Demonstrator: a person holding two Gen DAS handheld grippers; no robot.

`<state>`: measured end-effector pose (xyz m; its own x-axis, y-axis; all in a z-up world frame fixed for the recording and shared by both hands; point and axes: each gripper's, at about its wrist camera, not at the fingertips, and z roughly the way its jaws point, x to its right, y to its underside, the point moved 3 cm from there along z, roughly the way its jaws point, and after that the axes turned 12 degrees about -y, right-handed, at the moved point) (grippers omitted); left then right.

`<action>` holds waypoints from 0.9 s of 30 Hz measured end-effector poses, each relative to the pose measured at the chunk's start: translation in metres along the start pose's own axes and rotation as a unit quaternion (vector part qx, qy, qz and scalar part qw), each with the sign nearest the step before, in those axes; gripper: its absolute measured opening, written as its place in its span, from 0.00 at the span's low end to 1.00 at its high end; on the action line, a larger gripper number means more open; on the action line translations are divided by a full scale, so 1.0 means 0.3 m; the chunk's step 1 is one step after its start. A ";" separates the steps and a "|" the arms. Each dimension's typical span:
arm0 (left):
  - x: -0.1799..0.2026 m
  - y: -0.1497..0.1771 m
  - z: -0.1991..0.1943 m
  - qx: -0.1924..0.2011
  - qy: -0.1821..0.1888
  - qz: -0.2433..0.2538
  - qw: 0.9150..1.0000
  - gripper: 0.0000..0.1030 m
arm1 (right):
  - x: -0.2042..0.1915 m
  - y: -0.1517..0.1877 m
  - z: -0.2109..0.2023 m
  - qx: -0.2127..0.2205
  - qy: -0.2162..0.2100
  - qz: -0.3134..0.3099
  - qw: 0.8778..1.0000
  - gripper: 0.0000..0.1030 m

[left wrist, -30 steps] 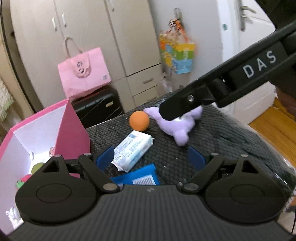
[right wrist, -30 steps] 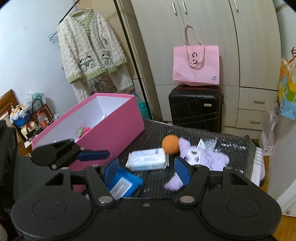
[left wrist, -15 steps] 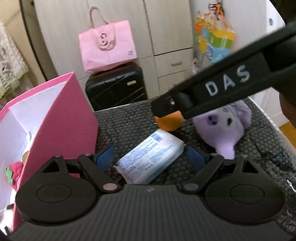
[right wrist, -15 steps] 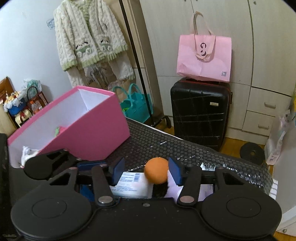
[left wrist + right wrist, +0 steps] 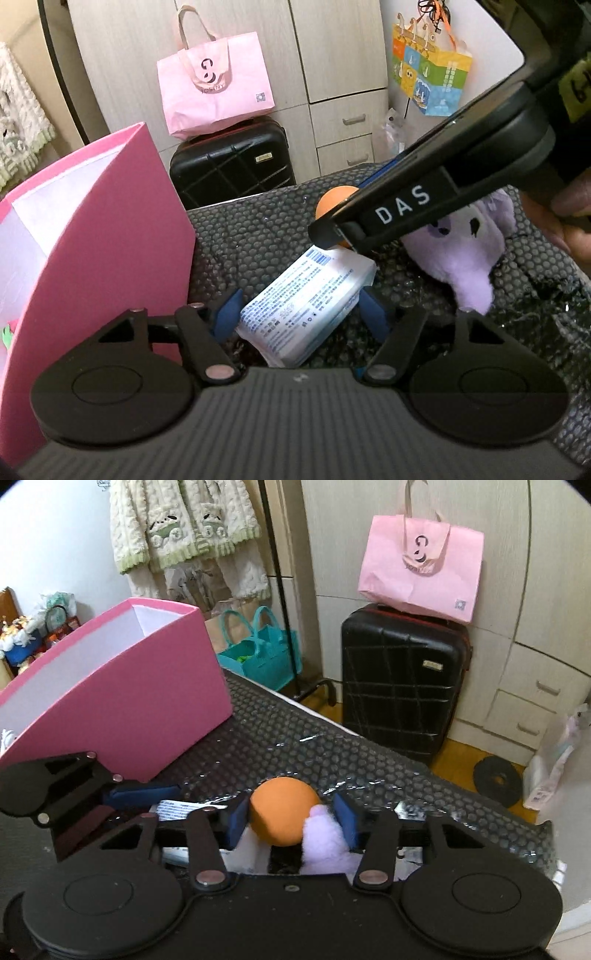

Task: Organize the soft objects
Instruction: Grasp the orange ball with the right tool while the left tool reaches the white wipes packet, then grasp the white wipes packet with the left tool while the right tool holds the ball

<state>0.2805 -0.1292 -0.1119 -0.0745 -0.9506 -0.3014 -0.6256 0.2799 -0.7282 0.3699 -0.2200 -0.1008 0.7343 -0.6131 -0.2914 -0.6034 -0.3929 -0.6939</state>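
Observation:
On the black bubble-textured table top, a white and blue tissue pack lies slantwise between my left gripper's blue pads. The jaws are closing and both pads touch the pack's sides. My right gripper is closing around an orange ball. Its left pad meets the ball, and fluff of the purple plush toy sits against its right pad. In the left wrist view the right gripper's black finger crosses in front of the ball and the plush toy. An open pink box stands at the left.
Behind the table, a black suitcase carries a pink paper bag, in front of wardrobe doors. A teal bag and a clothes rack with a cream cardigan stand behind the box. A person's hand shows at the right edge.
Both grippers came forward and down. The left jaws narrowed onto the tissue pack. The right gripper shifted from the plush toy to the ball and its jaws narrowed around it.

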 end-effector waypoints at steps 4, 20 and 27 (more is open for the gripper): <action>-0.003 0.001 -0.010 0.003 0.003 0.005 1.000 0.59 | -0.020 -0.001 -0.003 0.005 0.009 -0.017 1.000 0.45; -0.019 -0.020 -0.002 -0.062 0.116 -0.052 0.990 0.53 | 0.009 -0.013 -0.136 0.096 -0.013 0.053 0.994 0.45; 0.028 -0.016 0.024 -0.043 0.087 -0.026 0.995 0.69 | 0.059 0.002 -0.134 0.110 -0.038 0.113 0.987 0.45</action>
<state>0.2886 -0.1376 -0.1153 -0.1691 -0.9745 -0.1475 -0.6962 0.2240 -0.6820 0.3700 -0.2585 -0.0800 0.6159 -0.6107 -0.4977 -0.6778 -0.0888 -0.7298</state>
